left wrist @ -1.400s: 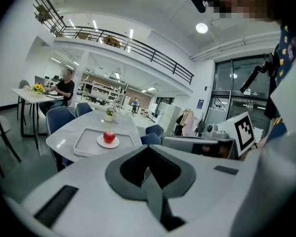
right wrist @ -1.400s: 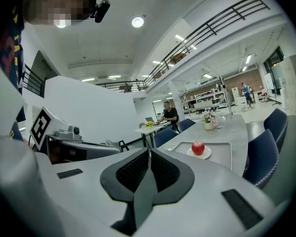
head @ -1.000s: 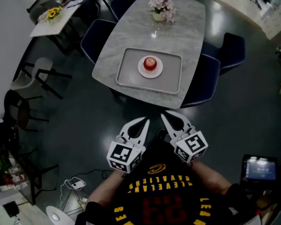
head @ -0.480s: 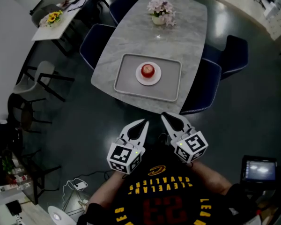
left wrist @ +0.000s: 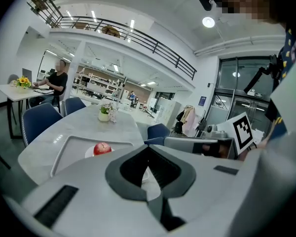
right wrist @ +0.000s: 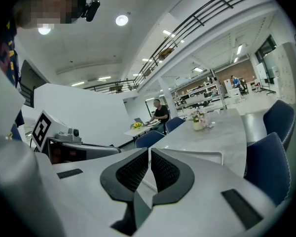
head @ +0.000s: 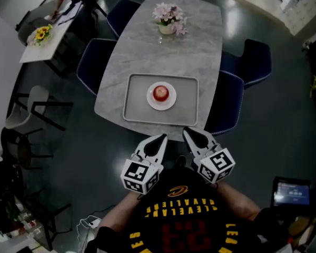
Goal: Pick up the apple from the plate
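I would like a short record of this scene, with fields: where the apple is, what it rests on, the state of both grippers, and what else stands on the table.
apple: red, on the plate, no gripper touching it
plate: white, in the middle of the tray
tray: grey, at the near end of the table
left gripper: shut, empty, by the table's near edge
right gripper: shut, empty, beside the left one
also on table: flower pot at the far end
task state: apple not yet picked up

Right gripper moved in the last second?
Yes. The right gripper has advanced toward the grey marble table; its tips now reach the near edge.
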### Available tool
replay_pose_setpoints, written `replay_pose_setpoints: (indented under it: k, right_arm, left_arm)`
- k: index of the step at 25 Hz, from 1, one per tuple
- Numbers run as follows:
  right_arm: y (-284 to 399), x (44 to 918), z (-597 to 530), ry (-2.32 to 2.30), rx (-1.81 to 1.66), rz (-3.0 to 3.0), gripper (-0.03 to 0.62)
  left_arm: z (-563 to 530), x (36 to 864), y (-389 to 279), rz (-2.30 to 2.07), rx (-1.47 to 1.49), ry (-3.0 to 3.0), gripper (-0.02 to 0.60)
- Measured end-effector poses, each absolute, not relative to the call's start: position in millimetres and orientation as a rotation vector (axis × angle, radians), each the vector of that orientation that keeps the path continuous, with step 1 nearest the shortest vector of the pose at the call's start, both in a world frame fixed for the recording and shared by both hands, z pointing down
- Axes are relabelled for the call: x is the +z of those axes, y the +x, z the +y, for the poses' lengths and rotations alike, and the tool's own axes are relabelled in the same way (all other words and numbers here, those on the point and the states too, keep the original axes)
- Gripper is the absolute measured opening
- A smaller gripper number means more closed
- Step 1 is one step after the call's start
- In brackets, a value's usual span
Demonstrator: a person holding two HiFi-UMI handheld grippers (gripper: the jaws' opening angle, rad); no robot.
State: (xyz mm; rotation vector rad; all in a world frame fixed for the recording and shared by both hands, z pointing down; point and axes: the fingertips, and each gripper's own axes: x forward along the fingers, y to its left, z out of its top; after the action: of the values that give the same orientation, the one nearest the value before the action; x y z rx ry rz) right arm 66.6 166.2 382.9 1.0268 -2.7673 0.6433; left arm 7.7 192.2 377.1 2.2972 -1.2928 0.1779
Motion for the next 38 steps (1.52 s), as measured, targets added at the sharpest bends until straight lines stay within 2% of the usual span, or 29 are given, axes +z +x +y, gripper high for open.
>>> replay_pose_setpoints:
  k: [11, 21, 38]
  right_arm:
    - [20.7, 386.6, 94.9, 1.281, 0.639, -2.626, 0.008]
    - [25.6, 399.2, 78.5, 1.383, 0.704, -2.498, 0.008]
    - [49.2, 417.4, 5.1, 1.16, 0.739, -2.593, 0.008]
  left_arm:
    - [111.4, 376.9, -53.3, -1.116, 0.174, 2.376, 0.0]
    - [93.8, 398.4, -59.3, -0.951, 0.224, 2.367, 0.0]
    - [35.8, 404.8, -52.2, -1.235, 0.336, 2.261, 0.0]
